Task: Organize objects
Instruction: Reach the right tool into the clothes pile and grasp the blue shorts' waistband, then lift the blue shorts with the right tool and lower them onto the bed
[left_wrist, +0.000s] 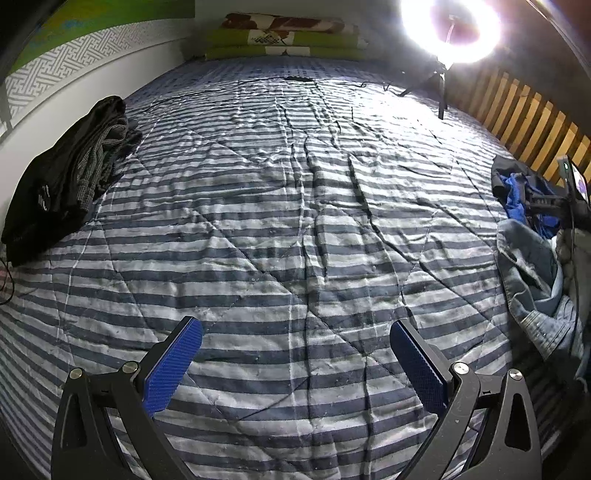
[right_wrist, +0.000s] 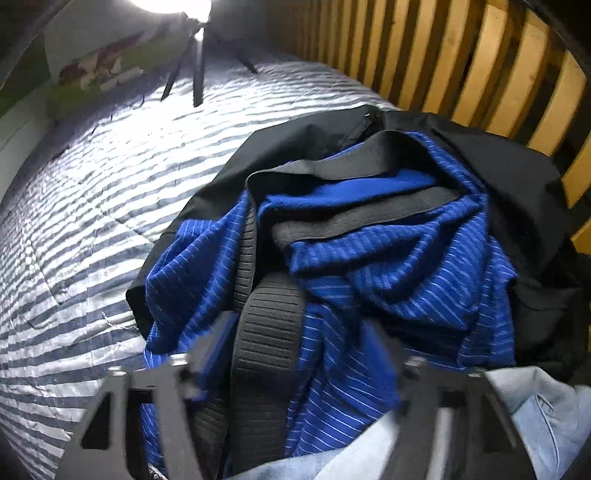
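Observation:
My left gripper (left_wrist: 295, 332) is open and empty, hovering over the striped bedspread (left_wrist: 280, 206). A pile of dark folded clothes (left_wrist: 70, 173) lies at the bed's left edge. At the right edge lies a heap with a blue garment (left_wrist: 517, 199) and jeans (left_wrist: 535, 280); my right gripper (left_wrist: 543, 203) reaches into it. In the right wrist view, my right gripper (right_wrist: 299, 328) is open with its fingers pushed down around the blue striped garment (right_wrist: 399, 266) with a black ribbed waistband (right_wrist: 266, 332). A black garment (right_wrist: 498, 166) lies under it, light jeans (right_wrist: 535, 410) in front.
A ring light (left_wrist: 450, 26) on a tripod stands at the bed's far right. Folded green and brown blankets (left_wrist: 284, 37) are stacked at the head. A wooden slatted rail (right_wrist: 480, 62) runs along the right side. A white wall (left_wrist: 44, 122) bounds the left.

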